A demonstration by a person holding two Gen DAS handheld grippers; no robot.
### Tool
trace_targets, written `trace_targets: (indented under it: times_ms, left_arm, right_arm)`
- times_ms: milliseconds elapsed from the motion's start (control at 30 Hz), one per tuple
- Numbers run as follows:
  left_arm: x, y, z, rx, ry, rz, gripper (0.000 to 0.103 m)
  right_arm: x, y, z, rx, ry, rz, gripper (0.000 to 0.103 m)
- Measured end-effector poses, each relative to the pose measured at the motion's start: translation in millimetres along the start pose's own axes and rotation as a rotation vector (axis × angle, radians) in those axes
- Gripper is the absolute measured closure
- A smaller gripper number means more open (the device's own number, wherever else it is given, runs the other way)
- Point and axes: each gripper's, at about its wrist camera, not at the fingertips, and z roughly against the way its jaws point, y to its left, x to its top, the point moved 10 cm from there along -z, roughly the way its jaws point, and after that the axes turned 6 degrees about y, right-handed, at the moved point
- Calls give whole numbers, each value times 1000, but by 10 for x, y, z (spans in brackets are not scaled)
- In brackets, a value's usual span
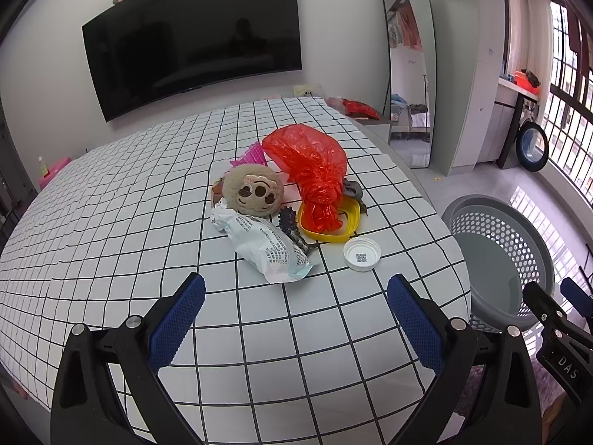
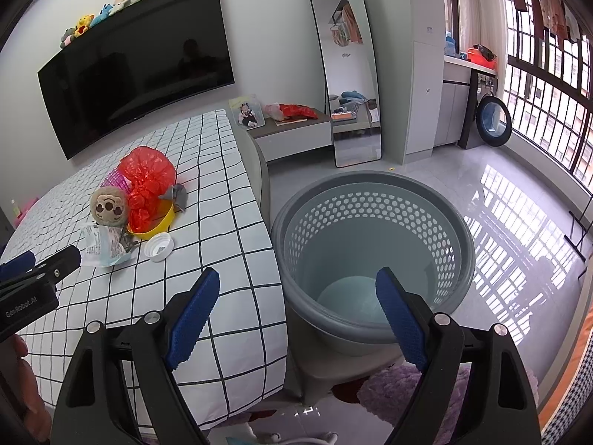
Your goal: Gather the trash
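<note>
I am holding both tongs over the checked bed cover [image 1: 111,222], and beside the bed the grey perforated basket [image 2: 370,222] is standing on the floor, with nothing showing inside it. My left gripper [image 1: 296,319] is wide open and gripping nothing, pointing at the trash pile; my right gripper [image 2: 296,319] is also wide open with nothing in it, hanging over the bed edge and the basket rim. The trash is lying together in the middle of the bed – the red plastic bag [image 1: 315,170] is the biggest, crumpled and knotted, its lower end sitting inside a yellow lid [image 1: 330,226]. Next the white printed wrapper [image 1: 259,244] is lying nearest to my left tongs, flat and wrinkled. A round plush face [image 1: 254,191] is touching the wrapper, and I judge it is not trash – I am risking to pinch it together with the wrapper. The small white cap [image 1: 362,254] is lying apart, near the bed edge; being low and smooth, it may be slipping from the pads or rolling off to the floor.
</note>
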Motion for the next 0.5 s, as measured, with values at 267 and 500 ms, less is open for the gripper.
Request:
trace_targets:
  times_ms: [267, 500]
  left_arm:
    - [11, 3, 3, 1, 1, -3, 6]
    - [-5, -16, 6, 4, 1, -1, 6]
  right_arm:
    - [-4, -14, -12, 3, 1, -4, 21]
    - [-9, -17, -14, 3, 3, -3, 21]
